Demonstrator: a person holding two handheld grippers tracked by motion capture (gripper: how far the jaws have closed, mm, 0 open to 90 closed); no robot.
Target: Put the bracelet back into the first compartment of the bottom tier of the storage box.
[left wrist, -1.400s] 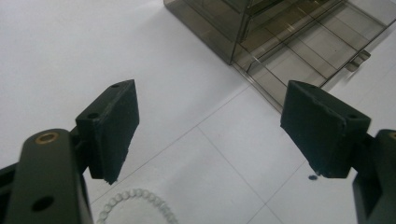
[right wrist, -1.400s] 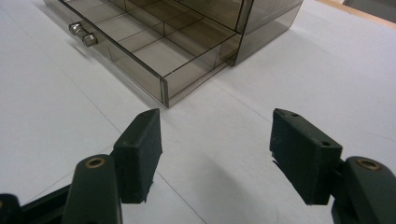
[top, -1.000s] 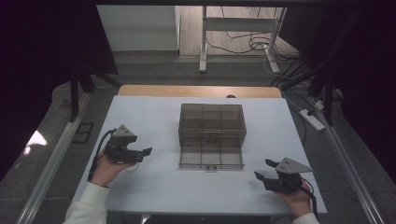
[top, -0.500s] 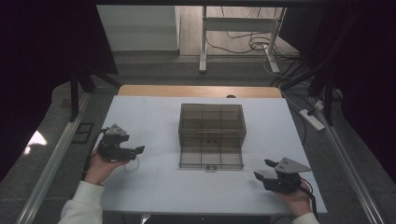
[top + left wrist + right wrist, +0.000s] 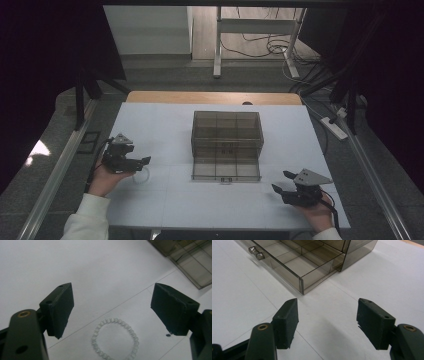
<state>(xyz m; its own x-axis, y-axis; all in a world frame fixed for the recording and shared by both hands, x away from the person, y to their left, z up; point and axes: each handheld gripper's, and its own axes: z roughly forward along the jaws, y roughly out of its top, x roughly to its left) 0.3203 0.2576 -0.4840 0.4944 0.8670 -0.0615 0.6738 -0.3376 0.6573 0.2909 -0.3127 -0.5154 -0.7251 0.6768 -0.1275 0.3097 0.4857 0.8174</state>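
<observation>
Left hand-held gripper (image 5: 112, 312) is hovering wide open over the bead bracelet (image 5: 115, 338), lying on the desk (image 5: 165, 125) left of the drawer box (image 5: 227, 145); right hand-held gripper (image 5: 328, 323) is gaping wide.

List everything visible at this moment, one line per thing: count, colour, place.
Bracelet: one, clear pale beads, flat on the table beneath the left tongs, between their open jaws.
Drawer box: one, smoky see-through plastic, table centre.
Drawer: one, smoky see-through plastic, pulled out toward the person, divided into compartments, none holding anything visible, small metal knob at the front.
Table: one, white top with a wooden strip at the far edge.
Power strip: one, white, on the floor at the right.
Cables: several, dark, on the floor beyond the table.
Left tongs: one, black, open, near left of table.
Right tongs: one, black, open, near right of table.
</observation>
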